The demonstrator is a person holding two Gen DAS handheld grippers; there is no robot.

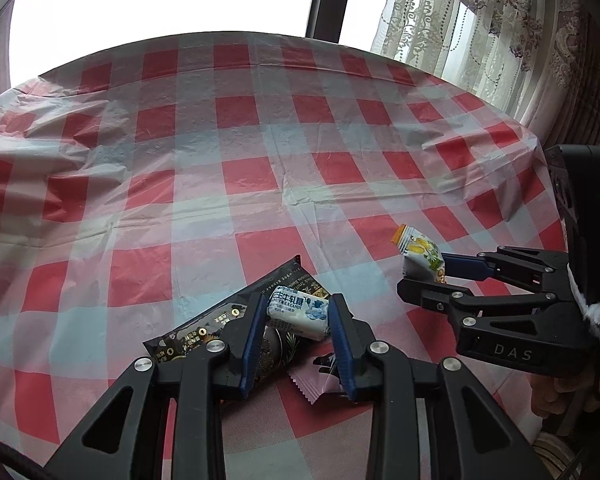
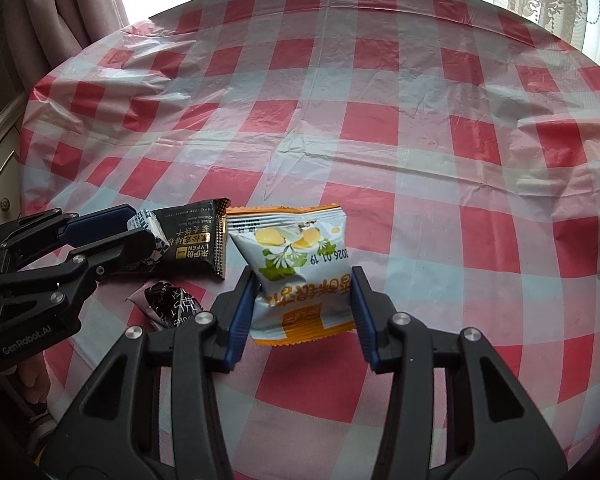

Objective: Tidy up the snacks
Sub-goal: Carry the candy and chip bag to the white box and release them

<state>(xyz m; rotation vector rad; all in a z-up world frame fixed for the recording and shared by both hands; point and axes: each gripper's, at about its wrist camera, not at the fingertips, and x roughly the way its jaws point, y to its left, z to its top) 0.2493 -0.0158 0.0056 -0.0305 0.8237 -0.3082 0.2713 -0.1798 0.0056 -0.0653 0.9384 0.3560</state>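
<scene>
My left gripper (image 1: pixel 298 314) is shut on a small white-and-blue milk candy (image 1: pixel 298 314), held just above a black snack bar packet (image 1: pixel 236 312) on the checked tablecloth. A pink-and-black candy wrapper (image 1: pixel 316 376) lies under its right finger. My right gripper (image 2: pixel 302 284) is shut on a white-and-orange snack packet (image 2: pixel 296 268) with yellow fruit print. In the right wrist view the left gripper (image 2: pixel 146 232) sits at the left with the milk candy (image 2: pixel 144 220), over the black bar (image 2: pixel 192 240), with the pink-and-black wrapper (image 2: pixel 172 304) below it. The right gripper (image 1: pixel 420 276) shows at the right of the left wrist view.
A round table with a red-and-white checked plastic cloth (image 1: pixel 260 140) fills both views, wrinkled at its edges. A bright window and lace curtains (image 1: pixel 460 28) stand behind it. A drawer front (image 2: pixel 4 184) is at the far left of the right wrist view.
</scene>
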